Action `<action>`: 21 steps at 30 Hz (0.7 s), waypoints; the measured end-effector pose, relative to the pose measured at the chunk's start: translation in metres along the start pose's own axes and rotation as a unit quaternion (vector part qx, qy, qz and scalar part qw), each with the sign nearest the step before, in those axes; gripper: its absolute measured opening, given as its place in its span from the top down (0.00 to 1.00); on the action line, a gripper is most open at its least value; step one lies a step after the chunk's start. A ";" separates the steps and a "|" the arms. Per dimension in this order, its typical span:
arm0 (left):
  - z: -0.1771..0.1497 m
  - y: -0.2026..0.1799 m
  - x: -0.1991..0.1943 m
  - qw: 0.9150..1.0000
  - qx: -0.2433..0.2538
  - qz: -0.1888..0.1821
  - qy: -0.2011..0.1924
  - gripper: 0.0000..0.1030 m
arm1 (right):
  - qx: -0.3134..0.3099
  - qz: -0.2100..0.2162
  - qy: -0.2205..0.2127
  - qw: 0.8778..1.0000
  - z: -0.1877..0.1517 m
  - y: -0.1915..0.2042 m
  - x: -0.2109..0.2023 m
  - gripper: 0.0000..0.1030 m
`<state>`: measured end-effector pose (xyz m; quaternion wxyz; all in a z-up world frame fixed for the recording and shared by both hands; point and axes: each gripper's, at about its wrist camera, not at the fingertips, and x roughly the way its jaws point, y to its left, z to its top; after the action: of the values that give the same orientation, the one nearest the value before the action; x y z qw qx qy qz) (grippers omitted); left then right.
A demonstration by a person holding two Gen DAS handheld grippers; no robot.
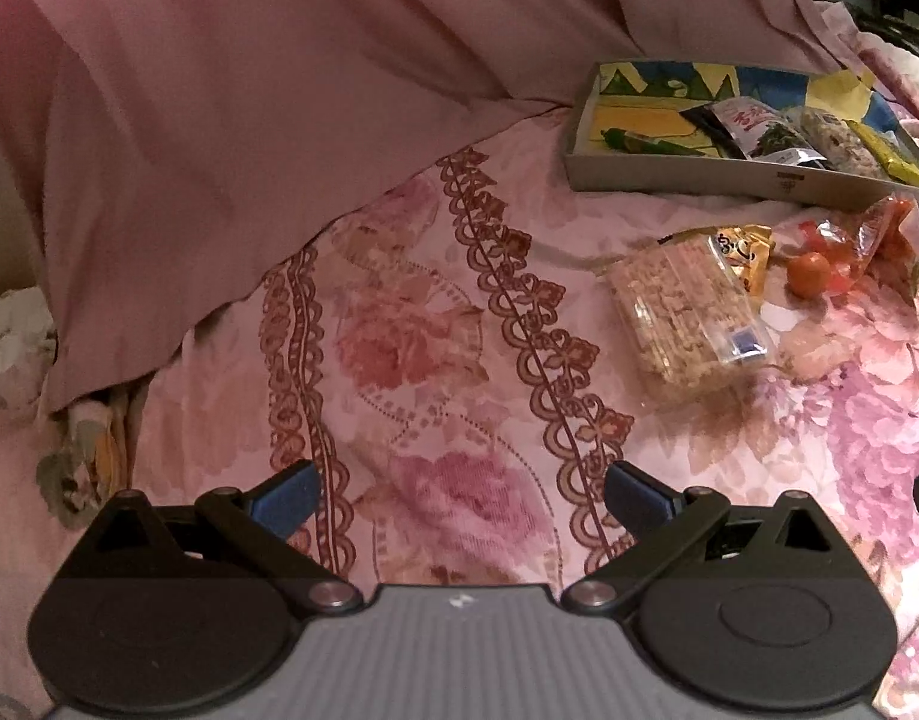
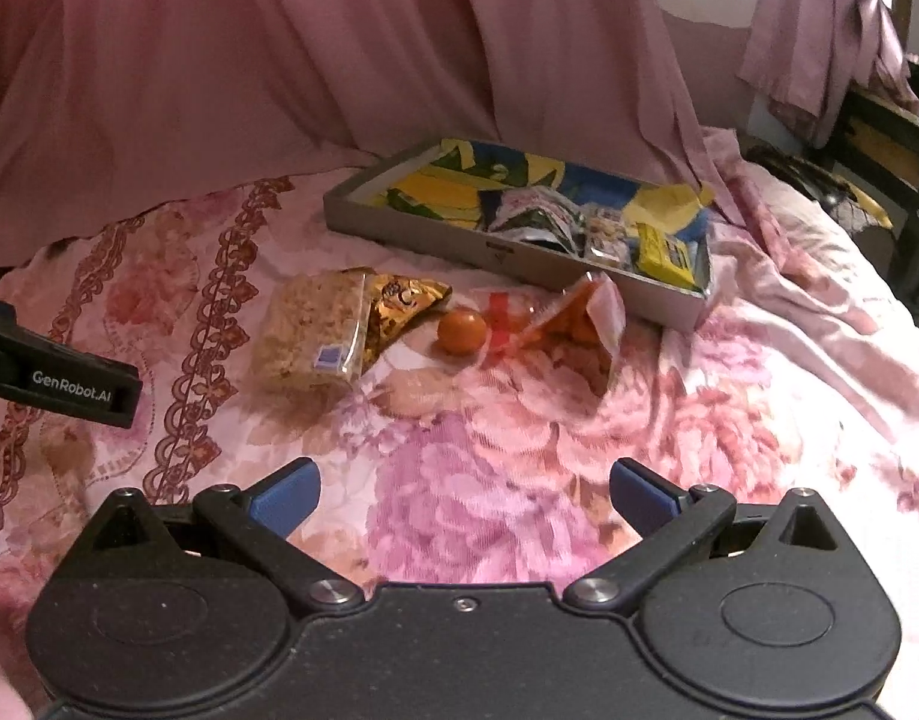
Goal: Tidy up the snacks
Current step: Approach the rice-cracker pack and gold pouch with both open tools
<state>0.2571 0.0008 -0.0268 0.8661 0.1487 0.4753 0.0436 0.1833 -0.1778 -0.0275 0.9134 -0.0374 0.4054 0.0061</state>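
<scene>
A grey tray [image 2: 411,237] with a yellow and blue lining lies on the floral bedsheet and holds several snack packets [image 2: 549,213]. In front of it lie a clear pack of rice crackers [image 2: 309,330], a gold packet [image 2: 405,300], a small orange fruit [image 2: 461,331] and an orange-red packet [image 2: 573,324]. The same tray [image 1: 669,174], cracker pack [image 1: 681,312], fruit [image 1: 808,275] and orange-red packet [image 1: 879,234] show in the left wrist view. My left gripper [image 1: 462,504] is open and empty, well short of the crackers. My right gripper [image 2: 465,501] is open and empty, short of the fruit.
Pink curtain fabric [image 2: 279,60] hangs behind the bed. Rumpled pink cloth [image 2: 807,276] lies right of the tray. The left gripper's black body [image 2: 57,378] shows at the left edge of the right wrist view. Dark furniture [image 2: 891,168] stands at far right.
</scene>
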 end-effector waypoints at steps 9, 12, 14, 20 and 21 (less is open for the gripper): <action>0.015 0.012 0.021 1.000 -0.012 -0.008 0.017 0.00 | -0.020 0.003 -0.009 1.000 0.012 0.004 0.026 0.01; 0.021 0.016 0.029 1.000 -0.020 -0.012 0.017 0.00 | -0.026 0.002 -0.009 1.000 0.015 0.006 0.033 0.01; 0.025 0.018 0.034 1.000 -0.024 -0.012 0.015 0.00 | -0.028 0.000 -0.010 1.000 0.018 0.006 0.037 0.01; 0.033 0.017 0.045 0.999 -0.031 -0.015 0.003 0.00 | -0.060 0.004 -0.015 0.998 0.026 0.008 0.044 0.01; 0.034 0.017 0.046 0.999 -0.035 -0.018 0.002 0.00 | -0.077 0.006 -0.020 0.997 0.028 0.009 0.045 0.01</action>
<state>0.3114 0.0191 -0.0416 0.8704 0.1098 0.4778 0.0449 0.2338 -0.1676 -0.0432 0.9154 -0.1054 0.3860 0.0437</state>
